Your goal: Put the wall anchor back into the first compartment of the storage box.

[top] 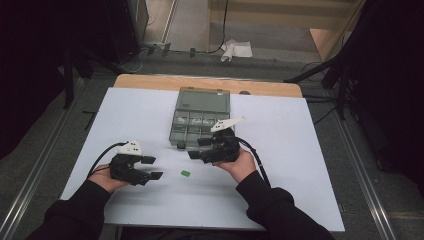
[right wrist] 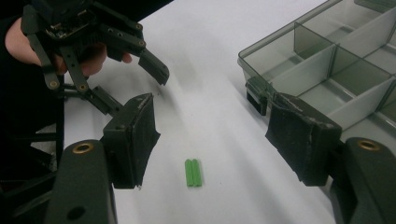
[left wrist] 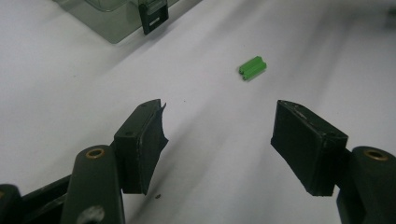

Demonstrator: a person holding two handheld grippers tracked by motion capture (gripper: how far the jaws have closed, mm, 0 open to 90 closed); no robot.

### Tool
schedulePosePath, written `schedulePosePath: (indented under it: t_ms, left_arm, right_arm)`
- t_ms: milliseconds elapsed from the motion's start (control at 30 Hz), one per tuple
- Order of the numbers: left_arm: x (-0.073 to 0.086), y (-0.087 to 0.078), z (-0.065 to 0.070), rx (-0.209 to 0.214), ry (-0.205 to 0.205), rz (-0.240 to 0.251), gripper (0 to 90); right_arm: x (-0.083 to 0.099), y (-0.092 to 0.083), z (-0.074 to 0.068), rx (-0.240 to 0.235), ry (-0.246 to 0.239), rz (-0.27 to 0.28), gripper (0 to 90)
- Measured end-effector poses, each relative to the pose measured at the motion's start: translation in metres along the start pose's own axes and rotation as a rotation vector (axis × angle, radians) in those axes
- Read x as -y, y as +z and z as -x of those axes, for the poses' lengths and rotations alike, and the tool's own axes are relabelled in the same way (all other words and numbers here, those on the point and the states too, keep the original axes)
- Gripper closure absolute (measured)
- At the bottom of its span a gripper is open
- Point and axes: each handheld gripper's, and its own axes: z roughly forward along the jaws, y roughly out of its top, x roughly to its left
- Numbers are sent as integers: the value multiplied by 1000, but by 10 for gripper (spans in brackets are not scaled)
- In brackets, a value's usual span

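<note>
Right gripper (top: 200, 148): jaws wide apart, empty, poised above the small green ridged piece (top: 185, 173), which lay on the white table (top: 300, 165) near the compartment box (top: 201, 117). Left gripper (top: 151, 168): likewise open, empty, just left of the piece. Advised: descend straddling the piece across its narrow width, then close squarely.

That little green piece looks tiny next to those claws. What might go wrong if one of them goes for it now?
The green piece lies flat on the smooth white table, so the wide pads of the open right claw may push it away rather than pinch it. The clear divided box stands close by that claw, whose far pad could knock the box's front latch. The left claw is also open nearby, so the two might bump.
</note>
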Motion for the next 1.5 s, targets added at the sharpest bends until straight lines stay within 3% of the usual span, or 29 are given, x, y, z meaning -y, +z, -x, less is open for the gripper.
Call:
schedulePosePath:
  t_ms: [467,533,600,667,833,933,1000,1500]
  left_arm:
    - [-1,0,0,3,1,8,330]
    - [-2,-1,0,-3,7,-18,330]
    - [-1,0,0,3,1,8,330]
    - [-2,-1,0,-3,6,-17,330]
    - [-1,0,0,3,6,5,330]
    - [-2,-1,0,-2,13,-20,330]
    - [-1,1,0,3,10,4,330]
    - [-1,1,1,7,11,-2,330]
  right_arm:
    - [15,8,-8,-13,-34,-29,356]
    - [16,9,-10,-19,-33,-28,359]
    - [18,12,-11,-16,-32,-32,360]
    - [19,16,-13,-8,-36,-46,363]
    - [21,21,-13,6,-38,-57,368]
    - [22,23,-12,17,-38,-59,371]
    - [22,23,-11,26,-30,-65,372]
    - [28,39,-11,38,-36,-116,396]
